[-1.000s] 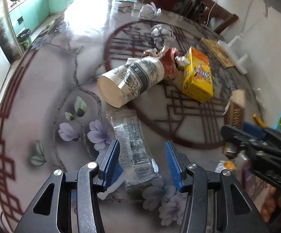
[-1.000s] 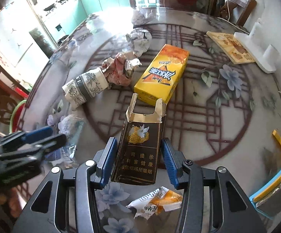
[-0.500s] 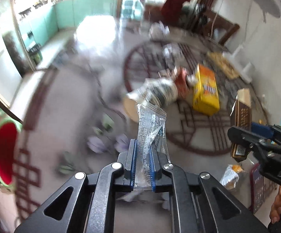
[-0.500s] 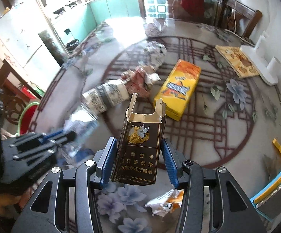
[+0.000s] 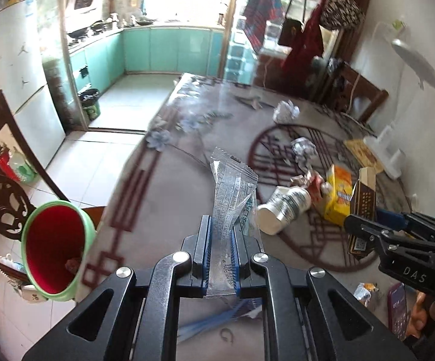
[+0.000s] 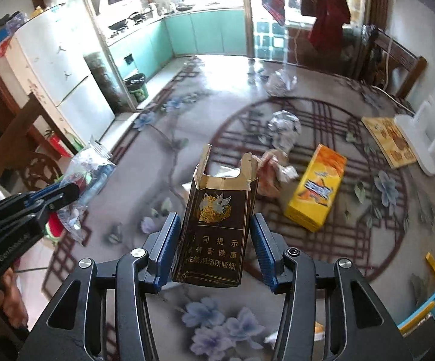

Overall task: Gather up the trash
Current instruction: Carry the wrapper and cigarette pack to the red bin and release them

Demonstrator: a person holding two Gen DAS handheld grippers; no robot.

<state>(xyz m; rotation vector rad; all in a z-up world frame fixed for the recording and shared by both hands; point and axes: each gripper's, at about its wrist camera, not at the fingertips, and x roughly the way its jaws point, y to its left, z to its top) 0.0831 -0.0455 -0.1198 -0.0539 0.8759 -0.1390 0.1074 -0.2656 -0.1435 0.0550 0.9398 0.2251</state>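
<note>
Left wrist view gives me the counter (image 5: pixel 169 204) first, a glossy top printed with flowers and a dark red lattice ring, filling most of what I see. Beyond its far edge lies a kitchen with teal cabinets (image 5: pixel 163 51) and a white fridge (image 5: pixel 13 69). A green bin with a red inside (image 5: pixel 53 240) stands off the counter's near left edge, beside a dark wooden chair (image 5: pixel 4 180).

On the counter, inside the lattice ring, I see a yellow carton (image 6: pixel 318 192) lying flat, a paper cup (image 5: pixel 283 210) on its side just left of it, a crumpled reddish wrapper (image 6: pixel 273 171) touching the carton's near corner, and two balls of crumpled paper (image 6: pixel 283 128) farther back.

My left tongs (image 5: pixel 220 249) are clamped tight on a clear plastic wrapper (image 5: pixel 232 192), which stands up from between the blue pads, lifted clear of the counter. In the right wrist view I see the same tongs at the left edge, the wrapper sticking out over the counter's rim.

My right tongs (image 6: pixel 215 243) hold a dark brown cigarette pack (image 6: pixel 217 225) upright with its torn top open, raised above the counter. Its jaws are partly apart, the width of the pack; the left pad (image 6: pixel 169 240) sits against its side, and a sliver of gap shows at the right pad, so I cannot tell how firm that hold is.
</note>
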